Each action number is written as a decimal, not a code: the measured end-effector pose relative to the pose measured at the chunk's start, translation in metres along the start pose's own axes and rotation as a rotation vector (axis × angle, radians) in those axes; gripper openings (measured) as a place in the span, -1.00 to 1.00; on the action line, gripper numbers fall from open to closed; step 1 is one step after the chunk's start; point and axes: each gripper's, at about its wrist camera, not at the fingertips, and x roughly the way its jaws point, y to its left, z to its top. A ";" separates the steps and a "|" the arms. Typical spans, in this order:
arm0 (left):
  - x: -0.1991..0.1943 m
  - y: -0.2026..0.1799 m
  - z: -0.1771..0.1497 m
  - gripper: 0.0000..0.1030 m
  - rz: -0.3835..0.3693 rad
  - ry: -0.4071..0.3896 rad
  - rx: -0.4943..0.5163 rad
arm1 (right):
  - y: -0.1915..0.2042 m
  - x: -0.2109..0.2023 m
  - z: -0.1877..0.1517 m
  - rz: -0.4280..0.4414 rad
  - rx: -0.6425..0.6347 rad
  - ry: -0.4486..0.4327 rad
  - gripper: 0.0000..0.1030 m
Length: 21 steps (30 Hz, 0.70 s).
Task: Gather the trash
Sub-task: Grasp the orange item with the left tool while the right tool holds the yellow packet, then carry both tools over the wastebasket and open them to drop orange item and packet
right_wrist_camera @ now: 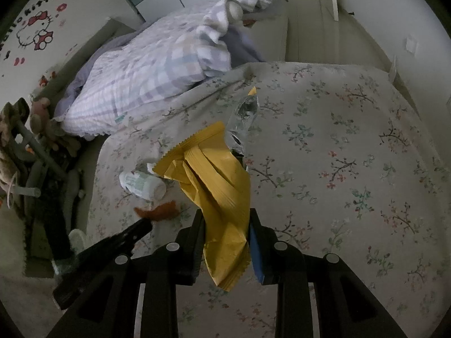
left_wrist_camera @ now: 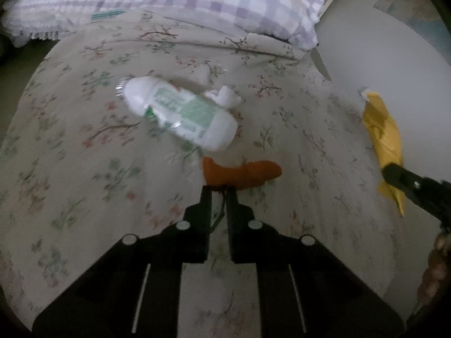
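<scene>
A long orange scrap (left_wrist_camera: pixel 242 173) lies on the floral bedsheet (left_wrist_camera: pixel 84 146). My left gripper (left_wrist_camera: pixel 219 190) is shut on its near edge, fingers almost together. Just beyond lie a white and green tissue pack (left_wrist_camera: pixel 180 115) and a crumpled white tissue (left_wrist_camera: pixel 225 97). My right gripper (right_wrist_camera: pixel 227 219) is shut on a yellow wrapper (right_wrist_camera: pixel 214 174) that hangs above the bed, with a silvery foil wrapper (right_wrist_camera: pixel 245 112) sticking up behind it. The right wrist view also shows the orange scrap (right_wrist_camera: pixel 160 211), the tissue pack (right_wrist_camera: pixel 142 184) and the left gripper (right_wrist_camera: pixel 146 224) at lower left.
A plaid pillow and quilt (left_wrist_camera: pixel 197 2) lie along the far side of the bed. Pale floor (left_wrist_camera: pixel 380 56) lies past the bed's right edge. Soft toys and clutter (right_wrist_camera: pixel 33 155) sit beside the bed. A hand (left_wrist_camera: pixel 437 267) shows at the right edge.
</scene>
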 end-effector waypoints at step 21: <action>-0.150 0.149 -0.054 -0.79 0.089 -0.152 -0.252 | 0.132 0.023 -0.034 0.061 -0.161 0.038 -0.44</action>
